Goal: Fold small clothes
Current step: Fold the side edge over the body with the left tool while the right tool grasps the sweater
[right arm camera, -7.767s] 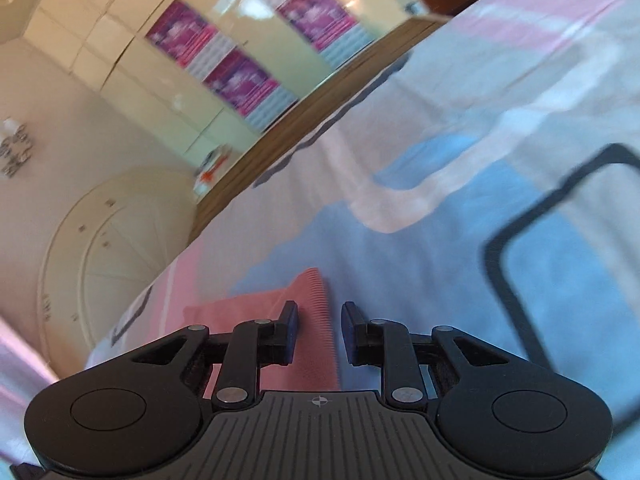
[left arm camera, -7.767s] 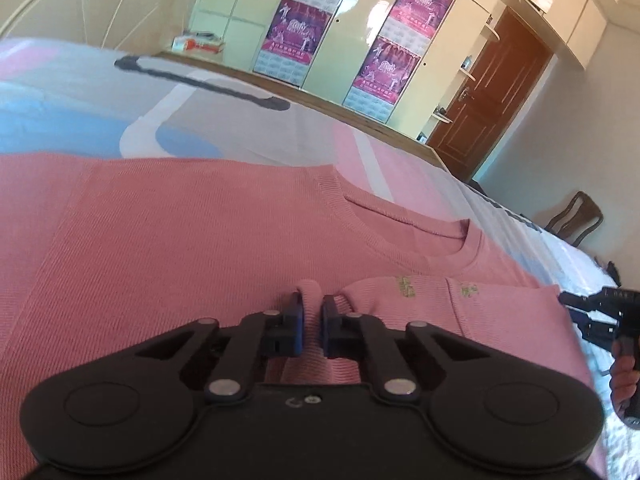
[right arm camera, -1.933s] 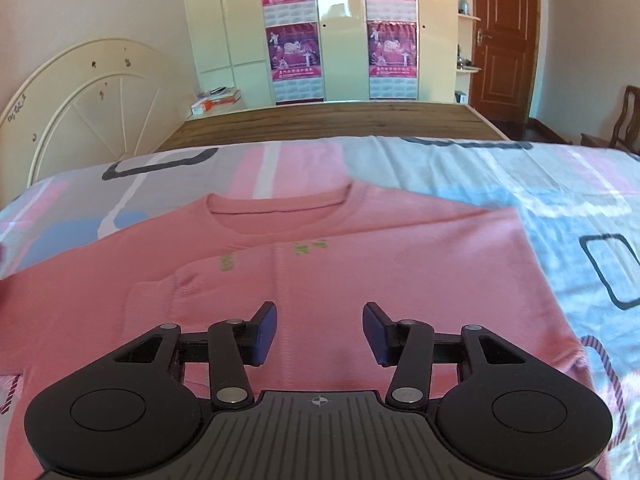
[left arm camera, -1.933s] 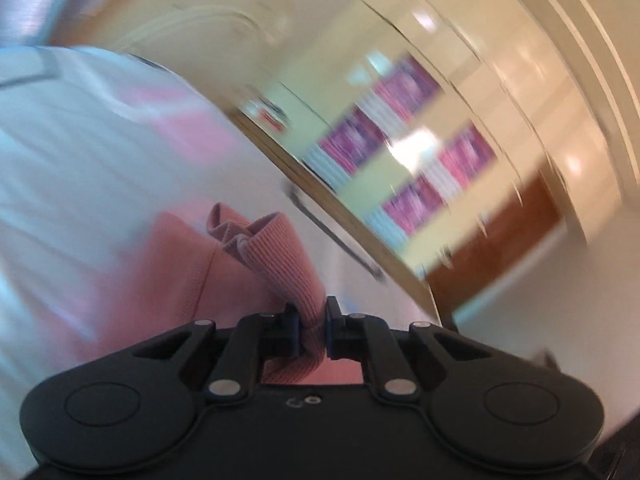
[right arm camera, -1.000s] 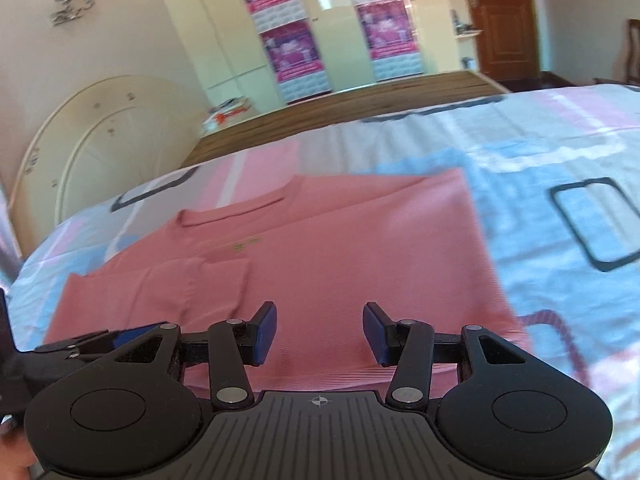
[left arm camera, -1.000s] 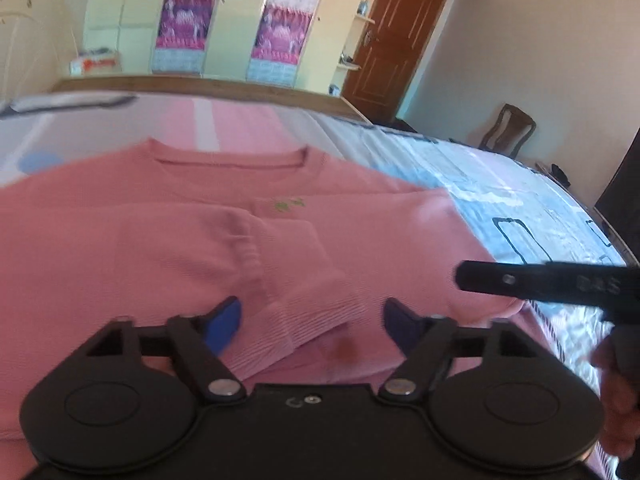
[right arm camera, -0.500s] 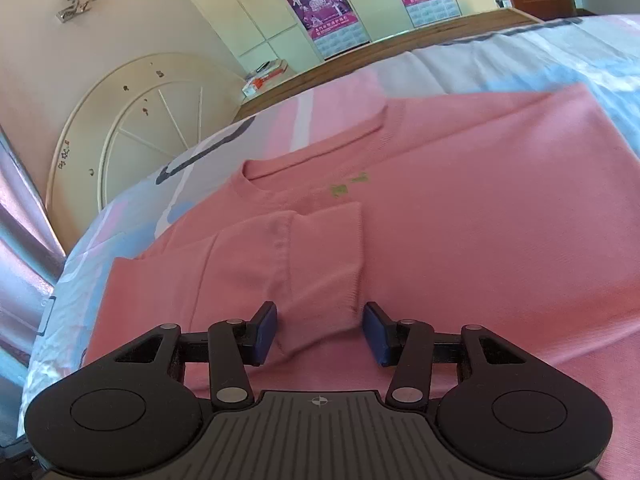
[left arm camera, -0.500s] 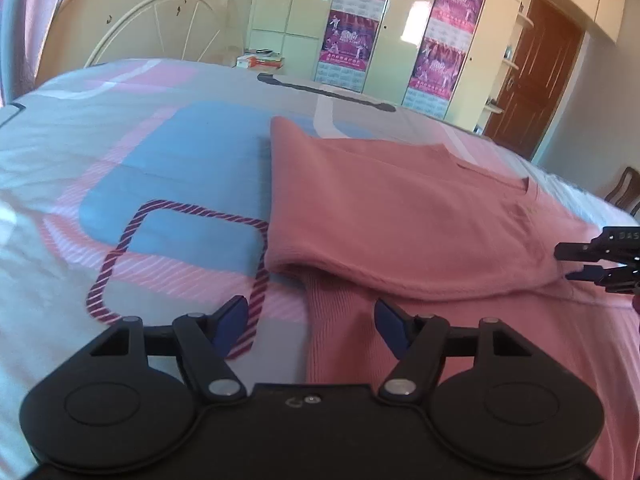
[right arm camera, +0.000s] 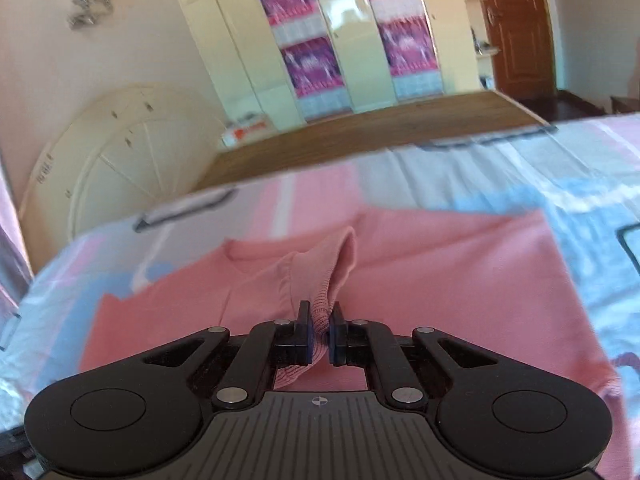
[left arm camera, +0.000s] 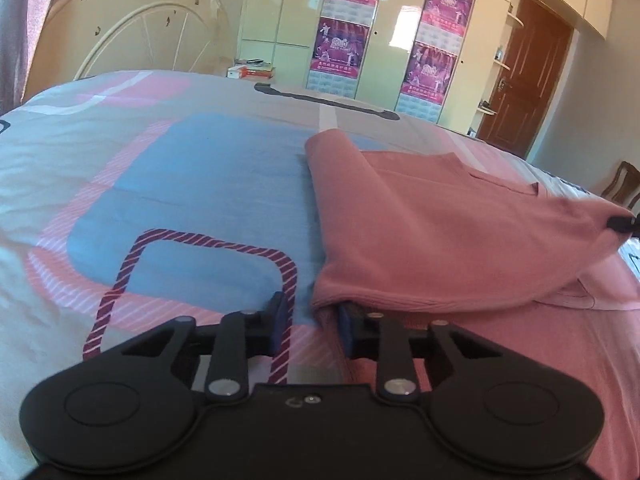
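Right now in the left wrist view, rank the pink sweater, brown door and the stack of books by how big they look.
1. pink sweater
2. brown door
3. stack of books
Apparent size only; the sweater lies far nearer the camera.

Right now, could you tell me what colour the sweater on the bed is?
The sweater is plain salmon pink, clearest in the right wrist view.

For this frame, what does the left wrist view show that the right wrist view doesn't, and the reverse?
Left wrist only: the left gripper, jaws apart at the folded edge of the pink sweater, the striped rounded square on the bedspread, and a chair.

Right wrist only: the right gripper shut on the sweater's ribbed cuff, and a wall lamp.

Both: the sweater, bed, headboard, postered wardrobe and door.
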